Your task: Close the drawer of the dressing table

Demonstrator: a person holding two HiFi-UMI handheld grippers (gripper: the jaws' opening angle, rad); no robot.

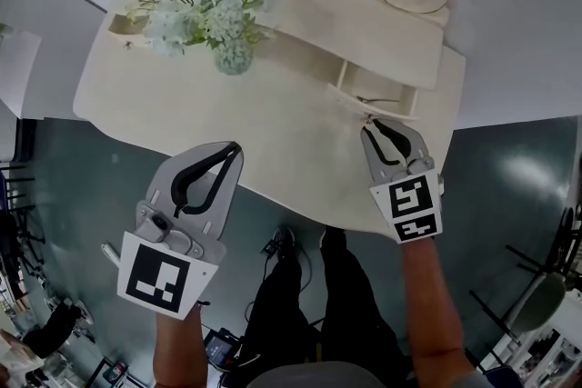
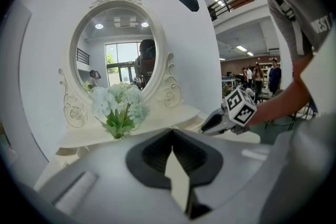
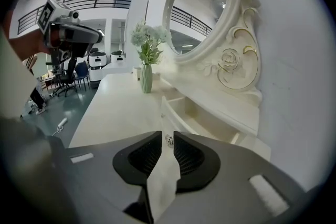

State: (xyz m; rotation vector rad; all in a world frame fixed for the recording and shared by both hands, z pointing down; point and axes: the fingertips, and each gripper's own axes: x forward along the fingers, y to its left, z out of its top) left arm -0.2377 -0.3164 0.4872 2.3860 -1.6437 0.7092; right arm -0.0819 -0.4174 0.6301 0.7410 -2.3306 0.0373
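Note:
The cream dressing table has a small drawer pulled open at its right, under the mirror shelf. My right gripper has its tips at the drawer front. In the right gripper view the jaws stand a narrow gap apart, with the small metal drawer knob between them, and the open drawer runs off behind it. My left gripper hovers shut and empty over the table's front edge, well left of the drawer; its tips meet.
A vase of pale blue flowers stands left of centre on the table, before the oval mirror. A white wall backs the table. The person's legs and shoes are below the front edge, with a cable on the floor.

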